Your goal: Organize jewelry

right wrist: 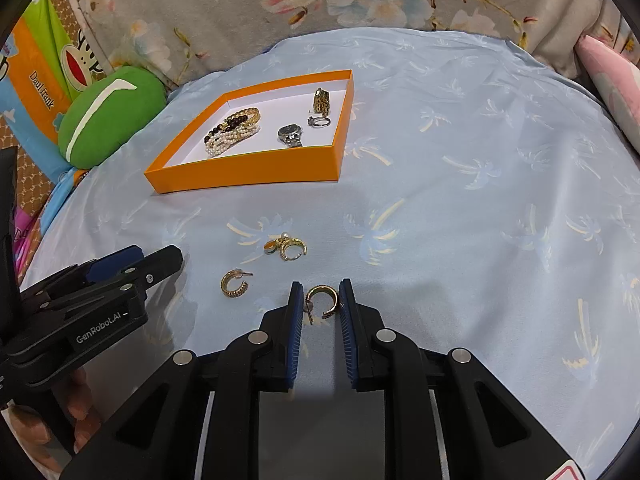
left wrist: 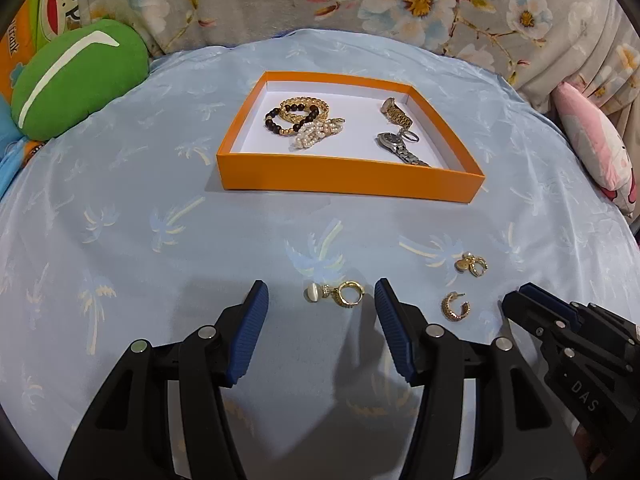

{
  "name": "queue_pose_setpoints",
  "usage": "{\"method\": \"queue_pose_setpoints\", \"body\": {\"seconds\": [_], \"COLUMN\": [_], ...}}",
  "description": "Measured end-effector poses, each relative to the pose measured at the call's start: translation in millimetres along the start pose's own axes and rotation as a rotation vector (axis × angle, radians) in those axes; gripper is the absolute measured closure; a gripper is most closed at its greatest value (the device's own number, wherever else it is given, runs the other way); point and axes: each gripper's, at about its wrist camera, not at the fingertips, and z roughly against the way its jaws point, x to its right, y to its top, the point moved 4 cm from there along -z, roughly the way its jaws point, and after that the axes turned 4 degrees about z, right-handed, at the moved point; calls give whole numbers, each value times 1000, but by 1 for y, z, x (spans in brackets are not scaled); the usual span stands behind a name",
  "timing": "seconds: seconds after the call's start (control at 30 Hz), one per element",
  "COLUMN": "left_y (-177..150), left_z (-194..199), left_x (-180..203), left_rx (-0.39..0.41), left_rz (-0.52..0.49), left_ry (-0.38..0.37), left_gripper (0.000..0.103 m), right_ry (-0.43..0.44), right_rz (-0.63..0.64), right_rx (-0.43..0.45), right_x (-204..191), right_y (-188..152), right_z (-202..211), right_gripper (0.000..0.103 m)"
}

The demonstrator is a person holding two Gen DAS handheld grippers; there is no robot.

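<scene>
Left claw (left wrist: 320,300) apart, pearl earring (left wrist: 338,294) between pads, untouched. Right claw (right wrist: 320,300) clamped on gold hoop (right wrist: 323,299), both well short of orange box (left wrist: 348,178).

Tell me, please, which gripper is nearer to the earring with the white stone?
Left. The left gripper has the white-stone earring lying between its open fingers, untouched. The right gripper, off to the side, is shut on a gold hoop earring.

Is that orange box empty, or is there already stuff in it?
Not empty. The orange box already holds beaded bracelets on one side and two watches on the other. Several earrings lie outside on the cloth.
</scene>
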Motion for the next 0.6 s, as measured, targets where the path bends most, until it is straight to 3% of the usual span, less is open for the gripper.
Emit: {"method": "queue_pose_setpoints", "body": {"seconds": [0.2, 0.3, 0.4, 0.6], "left_y": [1, -2, -9, -12], "left_z": [10, 16, 12, -1], "left_x": [6, 23, 43, 67], "left_rx": [30, 47, 27, -22], "left_rz": [19, -31, -93, -155], "left_ry": [-72, -105, -121, -119], "left_gripper": [50, 50, 50, 60], "right_ry": [5, -12, -49, -58], "right_rz": [-4, -7, -2, -26], "right_rx": [2, 8, 17, 15], "right_x": [0, 2, 7, 20], "right_y": [0, 0, -2, -7], "right_z": [0, 3, 9, 15], "right_gripper": [86, 86, 86, 86]}}
